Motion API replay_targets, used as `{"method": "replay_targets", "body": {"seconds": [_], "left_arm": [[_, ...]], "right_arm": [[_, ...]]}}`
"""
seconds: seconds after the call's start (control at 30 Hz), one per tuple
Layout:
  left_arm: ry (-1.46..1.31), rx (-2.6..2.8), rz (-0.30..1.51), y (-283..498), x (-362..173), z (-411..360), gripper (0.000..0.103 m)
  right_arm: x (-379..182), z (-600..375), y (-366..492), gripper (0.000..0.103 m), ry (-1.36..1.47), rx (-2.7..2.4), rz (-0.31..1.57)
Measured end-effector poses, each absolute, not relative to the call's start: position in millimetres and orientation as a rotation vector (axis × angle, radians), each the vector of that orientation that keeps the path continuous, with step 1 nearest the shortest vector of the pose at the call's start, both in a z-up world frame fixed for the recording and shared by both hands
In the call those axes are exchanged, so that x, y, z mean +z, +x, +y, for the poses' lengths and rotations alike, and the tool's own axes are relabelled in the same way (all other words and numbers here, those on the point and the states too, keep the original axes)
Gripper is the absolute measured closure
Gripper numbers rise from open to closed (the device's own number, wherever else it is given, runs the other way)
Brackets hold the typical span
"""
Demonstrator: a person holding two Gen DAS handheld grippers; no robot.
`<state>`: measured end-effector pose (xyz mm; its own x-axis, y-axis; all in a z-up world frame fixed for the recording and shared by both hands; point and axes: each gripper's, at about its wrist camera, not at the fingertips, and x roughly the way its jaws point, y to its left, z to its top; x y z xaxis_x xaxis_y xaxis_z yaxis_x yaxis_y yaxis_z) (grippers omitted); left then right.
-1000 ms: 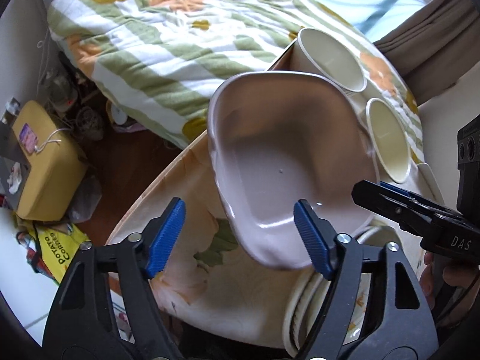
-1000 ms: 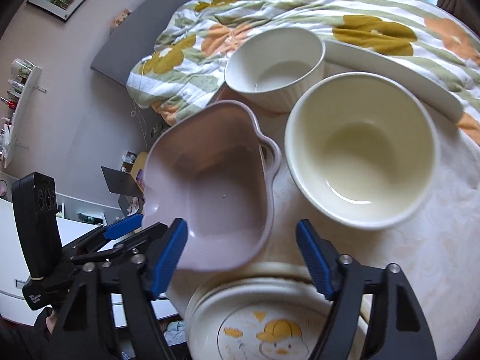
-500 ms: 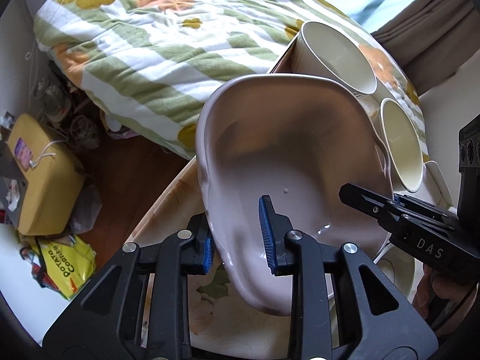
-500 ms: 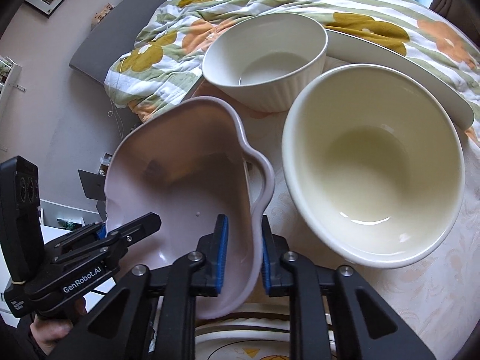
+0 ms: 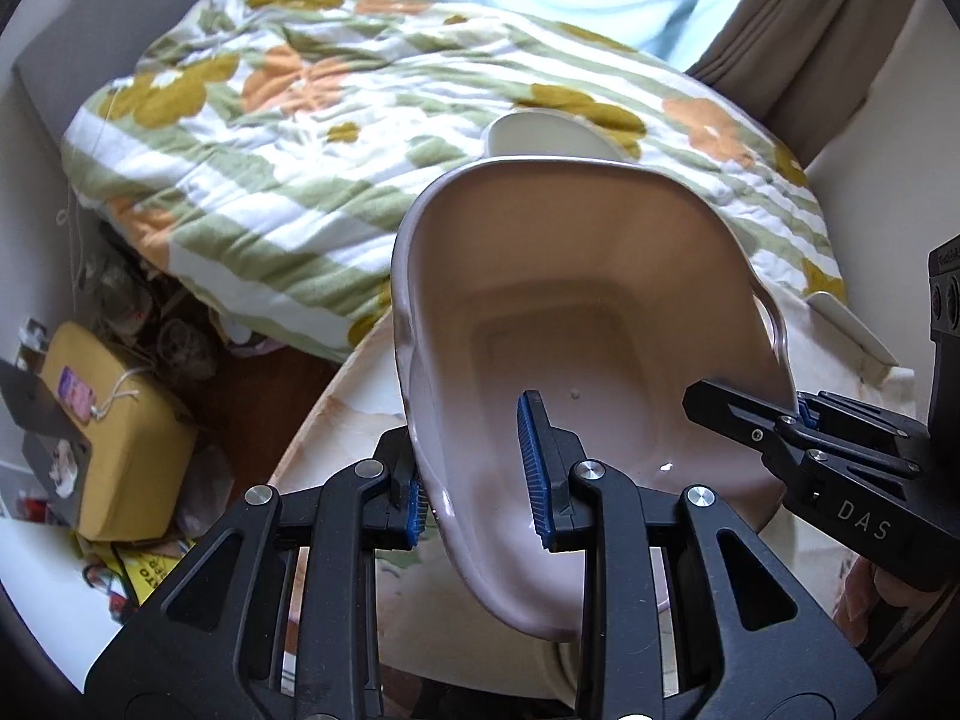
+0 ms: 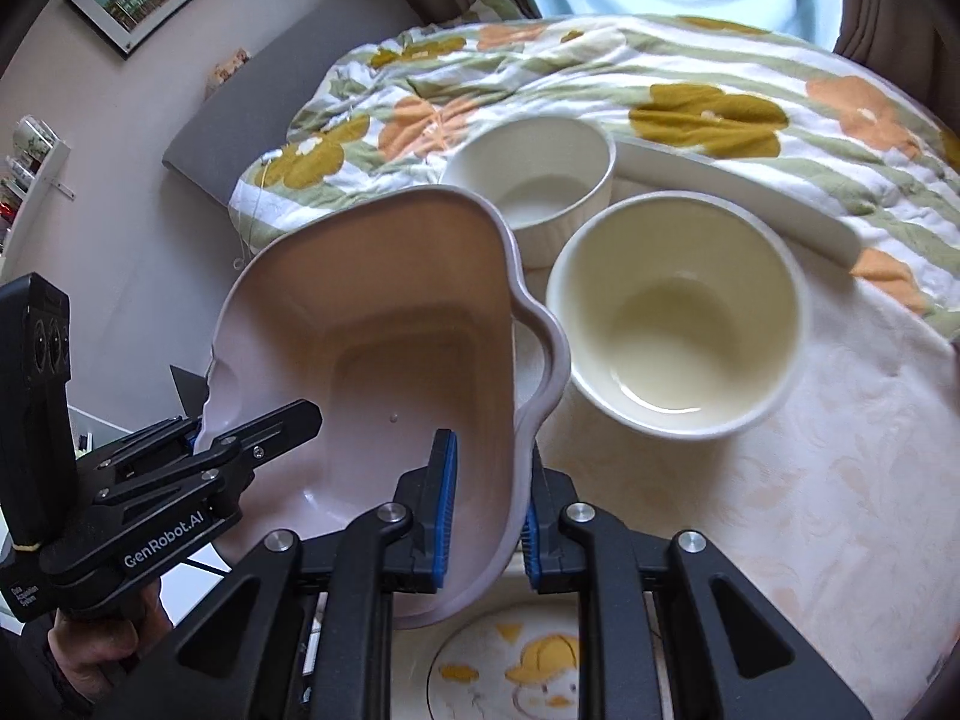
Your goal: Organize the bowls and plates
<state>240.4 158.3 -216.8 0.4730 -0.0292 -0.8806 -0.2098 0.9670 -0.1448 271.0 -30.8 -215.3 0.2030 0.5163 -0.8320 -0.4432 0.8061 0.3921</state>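
**Pink dish clamped at two rims, held tilted above the table**

With both pairs of tongs closed, the pink dish serves as the reference point for this record. The left gripper has its blue pads on either side of the dish's near-left wall, one pad inside, one outside. The right gripper clamps the opposite wall the same way; its outer pad is mostly hidden behind the rim. Each tool also appears in the other's view, gripping the far rim of the dish, with part of a hand visible below the left one.

The dish is tilted, its loop handle toward the bowls, and appears clear of the table; contact at its lowest edge cannot be confirmed, as the gripper bodies cover it.

Just beyond the dish's handle side stands a cream bowl, upright. Behind the dish sits a white ribbed bowl, partly cut off by the dish's rim. A long white plate lies beyond both bowls, against a floral quilt.

Directly below the dish, a plate with a yellow cartoon print is only partly visible between the gripper arms.
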Motion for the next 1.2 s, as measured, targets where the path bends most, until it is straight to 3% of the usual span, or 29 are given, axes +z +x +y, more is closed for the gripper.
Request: {"method": "replay_targets", "body": {"seconds": [0.3,0.53,0.87,1.2], "left_arm": [[-0.133,-0.052,1.006,212,-155,48,0.079],[-0.066,-0.262,1.018,190,-149,-61,0.079],[-0.004,-0.513,1.157,183,-210,-191,0.079],[0.046,-0.519,1.236,177,-275,-228,0.079]], "right_arm": [[-150,-141,212,0.086,0.161,0.532,1.064],[-132,-233,160,0.086,0.214,0.332,1.017],[-182,-336,109,0.086,0.323,0.056,1.073],[-239,-365,104,0.086,0.369,0.020,1.119]]}}
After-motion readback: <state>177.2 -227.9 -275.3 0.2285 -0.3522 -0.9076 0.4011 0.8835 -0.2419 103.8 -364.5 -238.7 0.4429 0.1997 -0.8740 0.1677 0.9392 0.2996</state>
